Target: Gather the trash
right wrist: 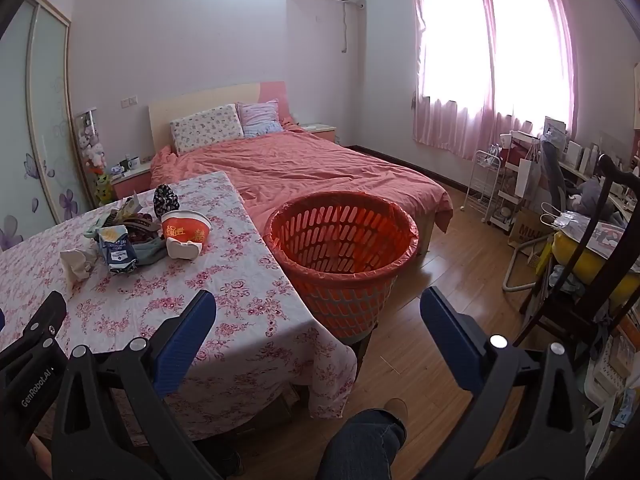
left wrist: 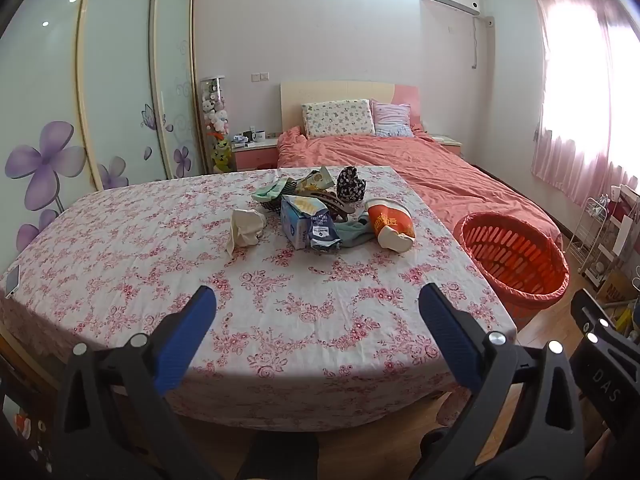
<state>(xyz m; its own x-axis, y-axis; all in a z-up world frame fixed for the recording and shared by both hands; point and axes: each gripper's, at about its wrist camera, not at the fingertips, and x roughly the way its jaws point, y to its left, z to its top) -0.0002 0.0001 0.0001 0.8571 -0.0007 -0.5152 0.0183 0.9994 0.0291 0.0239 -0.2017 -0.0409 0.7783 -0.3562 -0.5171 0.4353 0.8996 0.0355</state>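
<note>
Both grippers hang with fingers spread wide and nothing between them: the left gripper (left wrist: 316, 300) over the near edge of the floral-clothed worktop (left wrist: 160, 240), the right gripper (right wrist: 318, 304) facing the orange slatted plastic basket (right wrist: 342, 248) beside the worktop. A crumpled white tissue (left wrist: 245, 228), blue-and-white snack bags (left wrist: 308, 226) and an orange paper noodle cup (left wrist: 390, 222), apparently tipped over, lie clustered mid-worktop.

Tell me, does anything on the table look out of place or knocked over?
Yes. An orange noodle cup lies on its side in a heap of wrappers and a crumpled tissue mid-table. The orange basket beside the table looks empty.
</note>
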